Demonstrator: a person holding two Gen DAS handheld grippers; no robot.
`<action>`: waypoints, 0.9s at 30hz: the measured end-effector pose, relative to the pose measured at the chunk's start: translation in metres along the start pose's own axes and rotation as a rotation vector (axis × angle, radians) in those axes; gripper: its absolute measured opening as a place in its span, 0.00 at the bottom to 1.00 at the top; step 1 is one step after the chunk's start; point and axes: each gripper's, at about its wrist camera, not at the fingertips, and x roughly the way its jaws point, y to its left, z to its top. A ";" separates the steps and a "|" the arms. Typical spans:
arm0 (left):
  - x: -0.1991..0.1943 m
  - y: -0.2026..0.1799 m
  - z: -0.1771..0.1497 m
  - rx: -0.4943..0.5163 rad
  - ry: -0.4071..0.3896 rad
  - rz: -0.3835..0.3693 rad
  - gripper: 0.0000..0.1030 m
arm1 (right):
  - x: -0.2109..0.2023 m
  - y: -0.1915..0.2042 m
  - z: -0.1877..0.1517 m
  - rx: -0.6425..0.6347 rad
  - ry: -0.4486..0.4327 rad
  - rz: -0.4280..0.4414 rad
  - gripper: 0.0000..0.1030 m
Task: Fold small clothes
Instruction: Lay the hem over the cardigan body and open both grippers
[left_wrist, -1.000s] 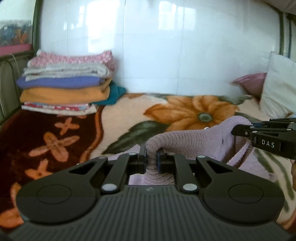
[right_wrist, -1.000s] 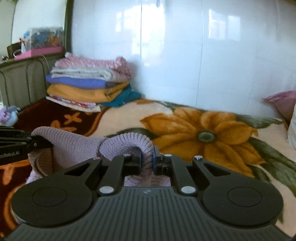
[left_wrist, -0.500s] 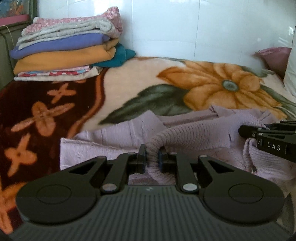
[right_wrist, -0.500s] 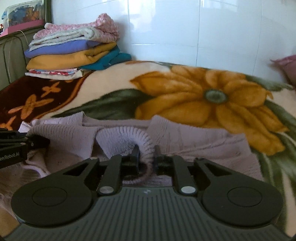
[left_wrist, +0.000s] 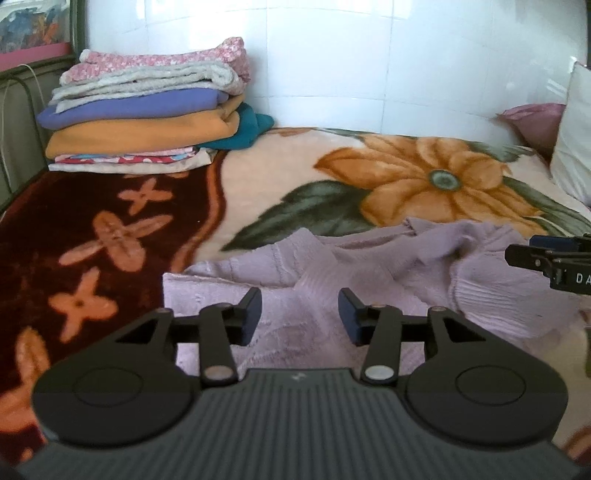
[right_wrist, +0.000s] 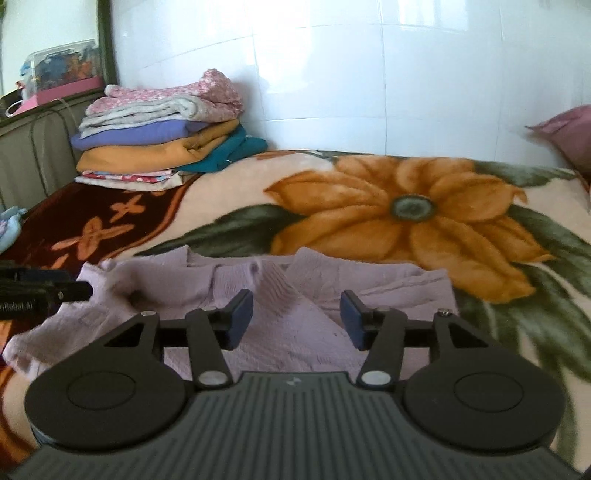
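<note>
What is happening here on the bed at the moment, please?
A person with two handheld grippers is folding a lilac knit sweater on the floral blanket. The left gripper and right gripper are opening above it, nothing pinched. Folded clothes are stacked by the wall.

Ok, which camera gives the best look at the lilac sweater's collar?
The right wrist view: the sweater lies nearly square on, with its collar in plain sight. The left wrist view shows the sweater slanted and rumpled, collar off to the right.
</note>
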 end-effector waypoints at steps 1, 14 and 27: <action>-0.004 -0.001 -0.001 0.002 0.000 -0.010 0.47 | -0.005 0.000 -0.002 -0.014 0.001 0.005 0.60; -0.010 -0.022 -0.025 0.064 0.055 -0.078 0.47 | -0.025 0.014 -0.032 -0.104 0.052 0.062 0.63; 0.005 -0.031 -0.034 0.092 0.098 -0.075 0.47 | -0.003 0.021 -0.045 -0.134 0.102 0.066 0.64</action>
